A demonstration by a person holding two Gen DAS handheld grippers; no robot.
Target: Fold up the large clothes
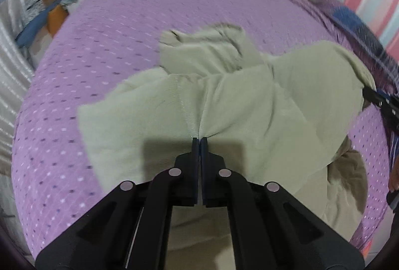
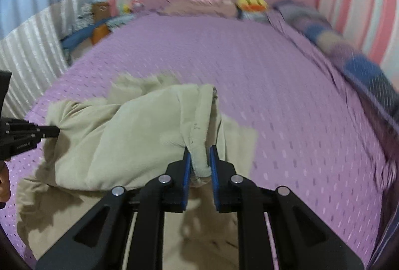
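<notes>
The purple dotted bedspread point(image 1: 104, 50) fills both views and serves as the landmark. On its near part, toward the person, lies the pale green garment point(image 1: 249, 100), bunched and partly lifted, with a crumpled section reaching further up the bedspread toward the pillows and a lower layer trailing off the near edge. The left gripper point(image 1: 199, 139) has its jaws pressed nearly together on a ribbed hem of the garment, holding it pinched. The right gripper point(image 2: 200, 151) has its blue-padded jaws narrowly apart around a thick rolled edge of the same garment, apparently gripping it. The cloth runs stretched between the two claws, its long axis lying across the near edge of the bedspread, so both hands look equally placed to carry the held edge forward over the crumpled part.
</notes>
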